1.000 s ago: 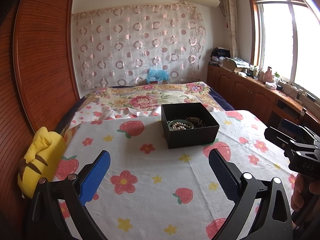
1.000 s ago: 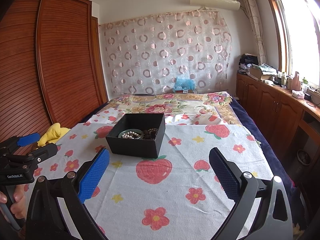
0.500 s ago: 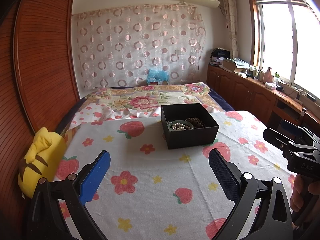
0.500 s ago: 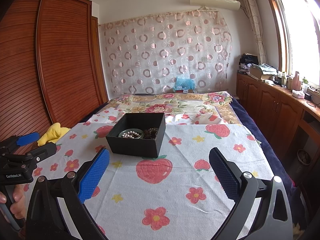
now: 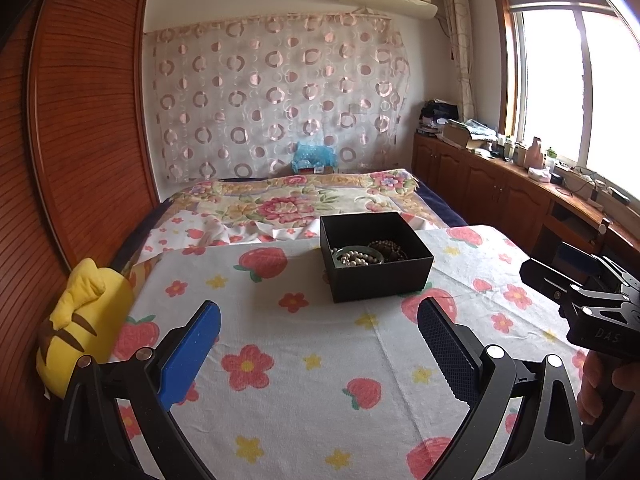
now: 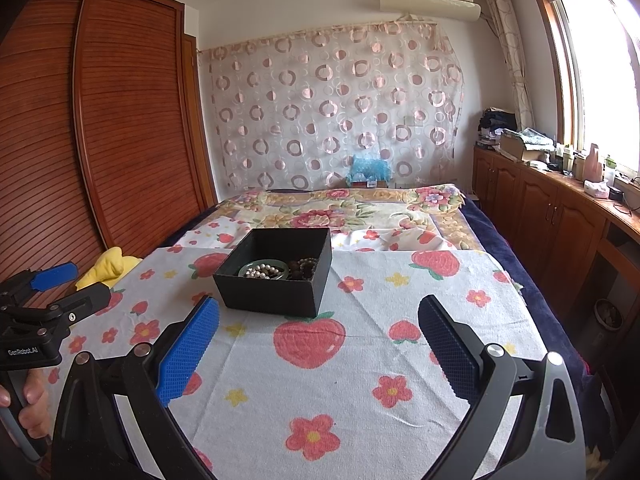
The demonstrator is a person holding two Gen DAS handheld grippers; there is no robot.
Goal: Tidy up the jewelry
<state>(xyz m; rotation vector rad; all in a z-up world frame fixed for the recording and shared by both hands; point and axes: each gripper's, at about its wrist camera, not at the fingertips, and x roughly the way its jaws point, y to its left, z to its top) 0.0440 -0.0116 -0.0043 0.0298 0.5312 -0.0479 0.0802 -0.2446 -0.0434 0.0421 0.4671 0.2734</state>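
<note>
Both tongs spread wide and empty over a flower-and-strawberry cloth [image 5: 304,360]. Left tongs [image 5: 318,344] held low at the near edge, blue pads far apart, touching nothing; right tongs [image 6: 318,344] likewise agape, nothing between the pads. Seen from the left wrist, right tongs [image 5: 560,264] poised at the right edge of the cloth, gripped by a hand [image 5: 600,384] cut off by the frame. Seen from the right wrist, left tongs [image 6: 56,284] at the left edge, fingers [image 6: 34,396] wrapped round the handle.

Black open box [image 5: 376,256] resting on the cloth beyond both tongs, well apart from either. Inside: a pale green bangle [image 5: 358,256] ringing a heap of pearl-like beads [image 5: 356,258], and just to the right a dark brown bead strand [image 5: 390,250]. Bottom of the box hidden by its near wall; whether more pieces lie beneath, impossible to tell.

Yellow plush toy [image 5: 80,320] wedged at the left edge against a wooden wardrobe [image 5: 80,120], lower part cut off by the left tongs' frame. Floral bedspread [image 5: 288,204] stretching to the far curtain [image 5: 276,100]. Clutter on the right-hand counter under the window too small to make out.
</note>
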